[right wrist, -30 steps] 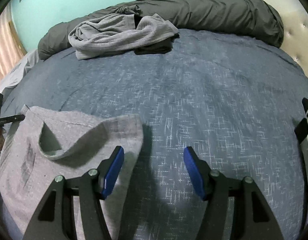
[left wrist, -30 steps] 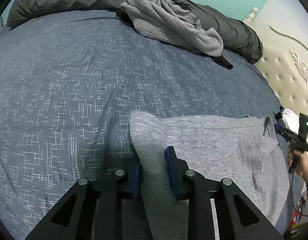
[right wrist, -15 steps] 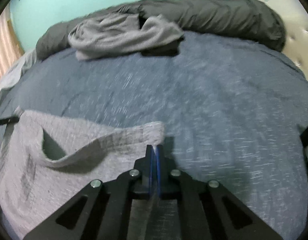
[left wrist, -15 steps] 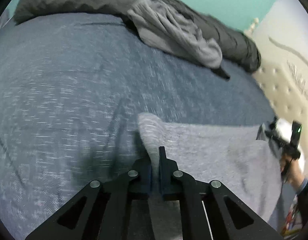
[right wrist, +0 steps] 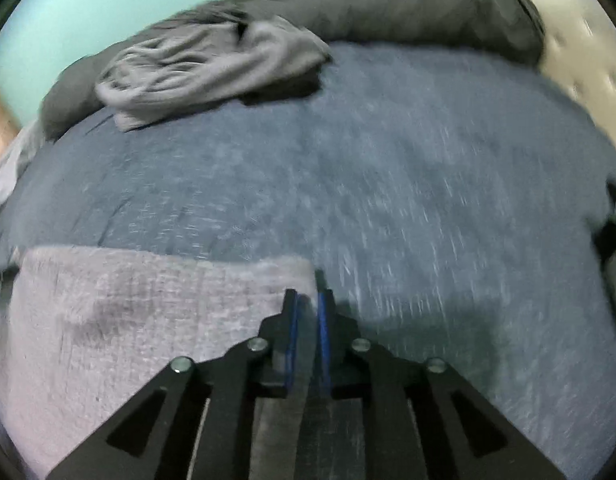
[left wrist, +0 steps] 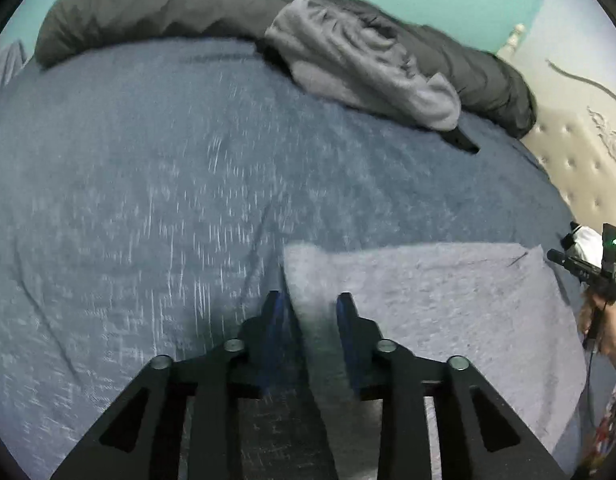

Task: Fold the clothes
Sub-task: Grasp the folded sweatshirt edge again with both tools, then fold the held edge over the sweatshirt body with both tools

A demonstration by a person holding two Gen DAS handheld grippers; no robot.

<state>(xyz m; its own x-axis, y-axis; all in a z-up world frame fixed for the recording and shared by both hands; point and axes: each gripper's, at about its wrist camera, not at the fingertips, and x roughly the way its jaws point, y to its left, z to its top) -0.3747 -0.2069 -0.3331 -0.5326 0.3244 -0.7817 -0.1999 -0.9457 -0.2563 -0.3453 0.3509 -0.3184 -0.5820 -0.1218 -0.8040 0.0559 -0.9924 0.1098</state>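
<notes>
Left gripper [left wrist: 310,304] jaws parted, straddling near-left corner of grey garment [left wrist: 428,304]; right gripper [right wrist: 308,302] nearly closed, pinching opposite corner; garment flat on blue bedspread [left wrist: 147,184]; crumpled grey clothes [right wrist: 203,68] against dark duvet roll [right wrist: 408,8] beyond

Lighting dim and even; source not visible. Both views show motion blur, heavier in the right wrist view, where the blue bedspread [right wrist: 388,184] streaks. Fisheye distortion bows the bed; corners vignette to black. A soft shadow falls beside the right gripper [right wrist: 306,300]. No glare noted.
</notes>
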